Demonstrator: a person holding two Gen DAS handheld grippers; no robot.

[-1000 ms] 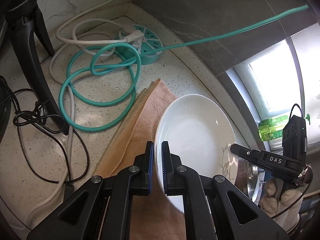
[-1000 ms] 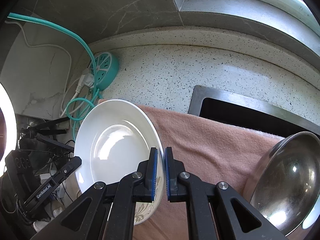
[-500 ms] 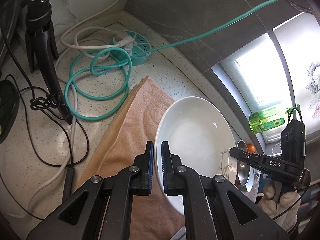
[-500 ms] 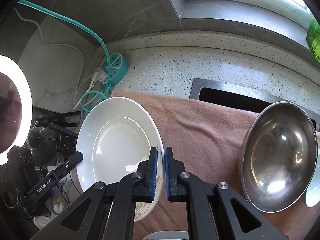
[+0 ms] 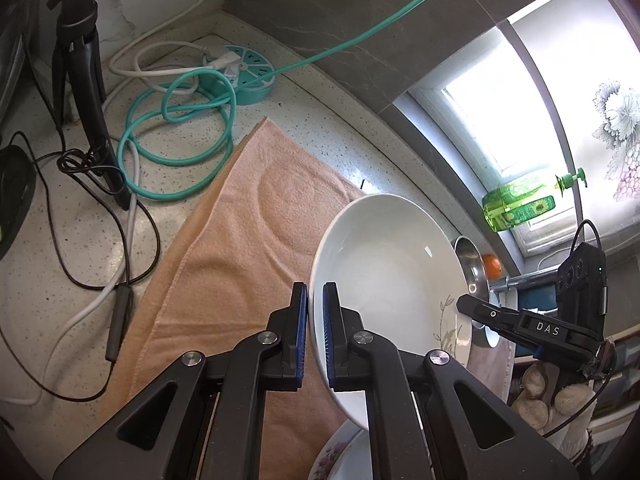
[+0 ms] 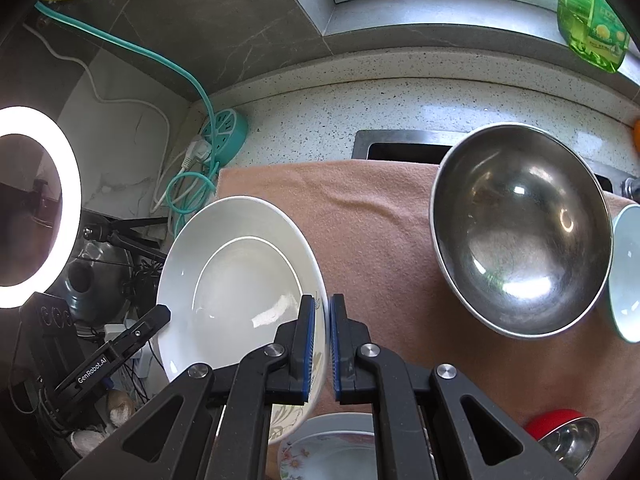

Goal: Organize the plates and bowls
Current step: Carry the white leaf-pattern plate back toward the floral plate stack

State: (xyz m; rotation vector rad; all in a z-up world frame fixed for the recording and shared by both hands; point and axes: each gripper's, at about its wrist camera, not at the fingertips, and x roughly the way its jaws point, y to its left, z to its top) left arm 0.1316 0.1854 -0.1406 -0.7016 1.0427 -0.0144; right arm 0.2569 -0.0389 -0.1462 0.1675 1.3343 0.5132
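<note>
Both grippers clamp the same white plate (image 5: 384,280), one on each side of its rim. In the left wrist view the left gripper (image 5: 315,334) has its blue pads pinched on the near rim at lower centre, and the right gripper (image 5: 474,312) bites the rim with the leaf print at the right. In the right wrist view the right gripper (image 6: 323,344) closes on the patterned rim at lower centre, the plate (image 6: 236,276) tilting up to the left, while the left gripper (image 6: 160,314) grips its lower left edge.

Compared with a second ago, the plate now sits clear above the peach towel (image 5: 240,248), which shows a round pressed mark where the plate lay. More of the scene has come into view: the whole steel bowl (image 6: 520,232) at the right, a pale bowl (image 6: 628,272) just beside it at the frame edge, a floral plate (image 6: 328,448) directly below the held one, and a red-based steel dish (image 6: 568,436) at lower right. The green soap bottle (image 5: 520,204) on the sill is now fully seen. The teal cable (image 5: 176,128) has slid toward the upper left.
</note>
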